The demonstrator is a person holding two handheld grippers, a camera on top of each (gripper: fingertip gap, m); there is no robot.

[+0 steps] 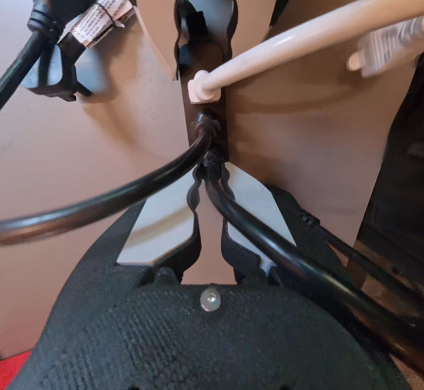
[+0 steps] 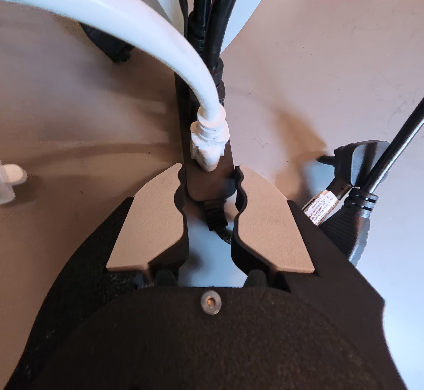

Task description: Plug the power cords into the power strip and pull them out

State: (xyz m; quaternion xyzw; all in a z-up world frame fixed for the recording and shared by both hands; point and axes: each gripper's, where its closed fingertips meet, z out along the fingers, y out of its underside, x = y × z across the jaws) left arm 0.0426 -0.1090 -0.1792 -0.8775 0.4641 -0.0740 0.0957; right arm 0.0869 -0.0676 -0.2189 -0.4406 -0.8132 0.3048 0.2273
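A narrow black power strip [image 1: 204, 105] lies on the tan table. A white plug [image 1: 203, 90], a black plug [image 1: 206, 124] and a second black plug [image 1: 212, 160] stand in it. My left gripper [image 1: 211, 173] is shut on the second black plug, whose cord runs back past the right finger. My right gripper [image 2: 208, 172] is shut on the sides of the strip's end [image 2: 207, 183], just before the white plug [image 2: 207, 147]. The strip's own cord [image 2: 214, 214] lies between its fingers. The right gripper [image 1: 203, 66] also shows at the top of the left wrist view.
Two loose black plugs [image 2: 358, 160] with a paper tag [image 2: 319, 206] lie right of the right gripper; they also show in the left wrist view [image 1: 52, 68]. A loose white plug [image 1: 378, 52] lies on the strip's other side. A dark table edge [image 1: 394, 195] is at right. The left gripper's tips are roughly 8 centimeters from the right gripper's.
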